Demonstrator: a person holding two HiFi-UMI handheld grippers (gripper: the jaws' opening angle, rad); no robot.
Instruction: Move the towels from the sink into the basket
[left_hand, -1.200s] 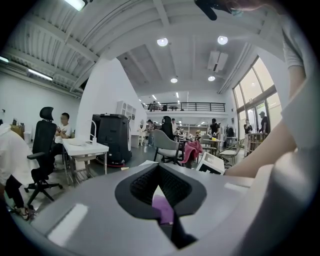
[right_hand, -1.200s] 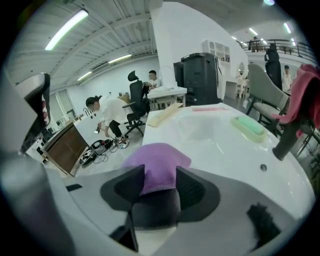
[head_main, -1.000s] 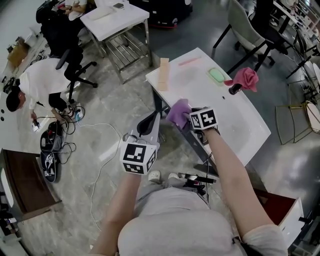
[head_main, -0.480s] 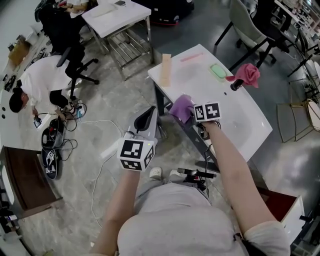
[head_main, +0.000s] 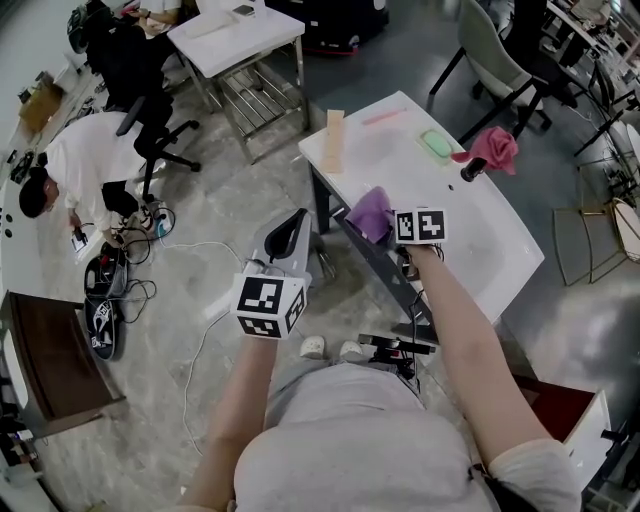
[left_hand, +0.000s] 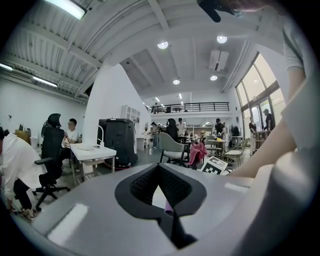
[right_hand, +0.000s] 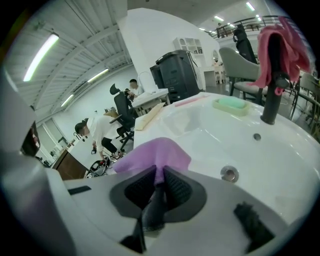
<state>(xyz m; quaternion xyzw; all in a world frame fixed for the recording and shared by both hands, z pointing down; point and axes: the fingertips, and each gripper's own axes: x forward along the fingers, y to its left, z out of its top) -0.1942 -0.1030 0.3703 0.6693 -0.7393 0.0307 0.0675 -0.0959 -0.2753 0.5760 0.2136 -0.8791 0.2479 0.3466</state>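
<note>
- The white sink (head_main: 505, 250) is being shown in the right half of the head view, its long axis running from upper left to lower right.
- The right gripper (right_hand: 159, 170) is being held over the sink's left rim, near the middle of the head view. Its jaws have just been closing and are being pressed onto a fold of the purple towel (head_main: 372, 212), which is pinched between the tips.
- The left gripper (left_hand: 159, 170) is being held left of centre in the head view, off the sink and pointed towards that rim. Its jaw tips are being held together, with nothing gripped.
- Black-and-white square patterns are being displayed on the right marker cube (head_main: 421, 225) and the left marker cube (head_main: 265, 305).
- The purple towel is being held bunched at the sink's left rim, just up and left of the right marker cube. In the right gripper view its longer spread is being laid left to right across the frame, the pinched fold pointing down into the jaws.
- The pink towel (head_main: 493, 148) is being carried draped over the black faucet (head_main: 469, 172) at the upper right of the head view, its long axis hanging top to bottom in the right gripper view.
- A green bar (head_main: 435, 147) is being left flat just left of the faucet.
</note>
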